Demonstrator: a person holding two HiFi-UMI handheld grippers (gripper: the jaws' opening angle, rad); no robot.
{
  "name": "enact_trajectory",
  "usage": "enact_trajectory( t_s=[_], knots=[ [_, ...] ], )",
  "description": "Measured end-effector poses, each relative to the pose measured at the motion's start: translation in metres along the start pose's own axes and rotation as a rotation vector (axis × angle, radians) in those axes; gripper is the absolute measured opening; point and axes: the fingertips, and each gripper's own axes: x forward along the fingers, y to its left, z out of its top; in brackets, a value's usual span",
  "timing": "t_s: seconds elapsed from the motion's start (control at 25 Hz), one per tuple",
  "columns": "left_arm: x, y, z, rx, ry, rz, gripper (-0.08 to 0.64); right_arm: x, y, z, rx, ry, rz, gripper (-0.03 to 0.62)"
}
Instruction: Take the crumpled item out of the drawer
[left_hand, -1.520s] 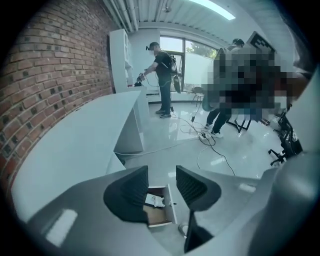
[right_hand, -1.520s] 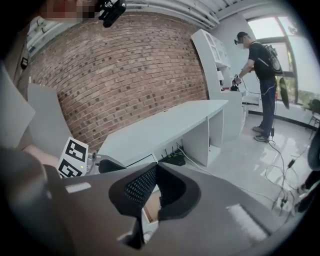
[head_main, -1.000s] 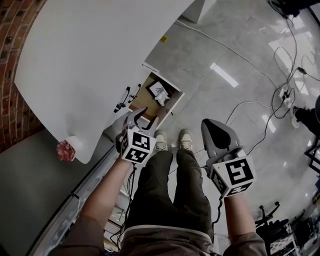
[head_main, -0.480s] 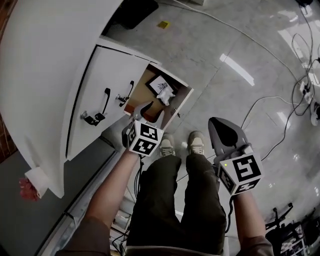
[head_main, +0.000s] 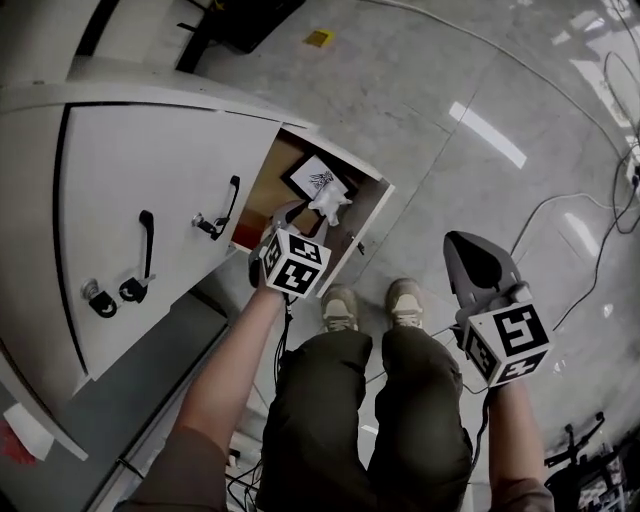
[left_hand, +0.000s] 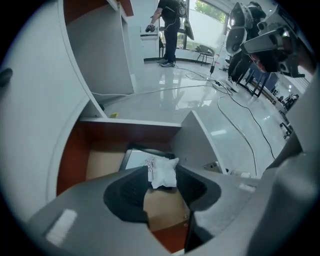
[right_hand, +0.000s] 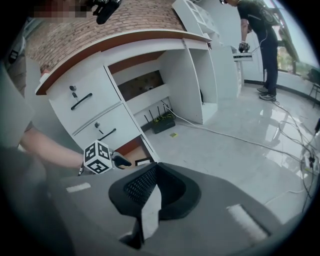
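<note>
White wad: the crumpled item (head_main: 331, 204), prob. tissue or thin paper. It sits inside the open drawer (left_hand: 70, 165) and overlaps a corner of a framed picture (left_hand: 134, 159). In left gripper view, brown drawer floor (left_hand: 102, 162) shows at its 9 o'clock.
Drawer: lowest unit of the white cabinet (head_main: 150, 170), pulled out. In head view it is at 12 o'clock from the person's shoes (head_main: 340, 310).
Left gripper (left_hand: 162, 176): reaches into the drawer. Jaws are drawn in to a narrow gap w/ the wad between the tips, one pad on each side, so it reads as a pinch on the wad. How firm the hold is can't be judged.
Right gripper (right_hand: 155, 172): jaws pressed together, nothing between them. It hangs over the grey floor (head_main: 420, 100) at 3 o'clock of the shoes, well apart from the drawer.
Handling (est.): v. light, soft and compressible, w/ no fixed shape. Not fragile and not slippery, but it may tear if dragged over the frame's edge.
Hold point (est.): across the bulk of the wad, approx. its middle. A loose corner could unfold or slip out.
Step (est.): grasp made or nearly so. Lift-out is not yet done, as the wad is inside the drawer.
Next (est.): lift up and toward 6 o'clock in head view, w/o snagging the picture.
</note>
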Motion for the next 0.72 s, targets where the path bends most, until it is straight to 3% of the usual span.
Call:
enact_trajectory(
  t_s=[0.52, 0.72],
  knots=[
    [0.081, 0.010, -0.043, 0.039, 0.160, -0.013, 0.152, 0.036, -0.030, -0.035, 0.057, -0.014, -0.024, 0.029],
    [0.086, 0.005, -0.044, 0.056, 0.176, -0.022, 0.046, 0.035, -0.025, -0.030, 0.067, -0.024, -0.017, 0.029]
  ],
)
